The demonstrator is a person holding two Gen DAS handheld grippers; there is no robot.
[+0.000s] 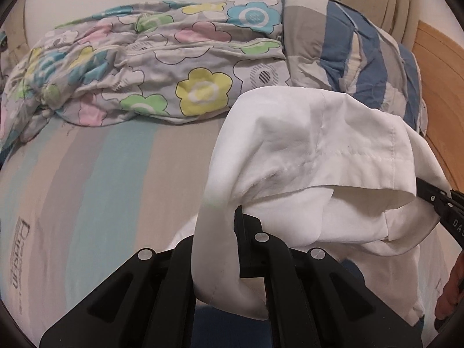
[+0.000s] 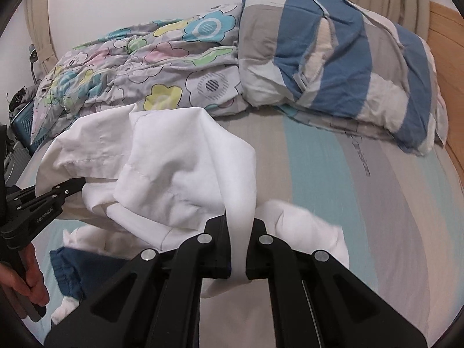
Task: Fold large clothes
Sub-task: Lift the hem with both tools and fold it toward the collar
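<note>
White garment (image 1: 304, 145) edge pinched by left gripper (image 1: 237, 232), right gripper (image 2: 239, 232); striped sheet (image 2: 333, 203) bare beyond.

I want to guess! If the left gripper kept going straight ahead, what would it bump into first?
Probably the white garment that the left gripper holds, bunched right ahead. Past it lies the striped sheet; depth is unclear.

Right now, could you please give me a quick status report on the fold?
Left gripper and right gripper both shut on white garment. Garment lifted over striped bed sheet. Floral duvet, pillow lie beyond.
</note>
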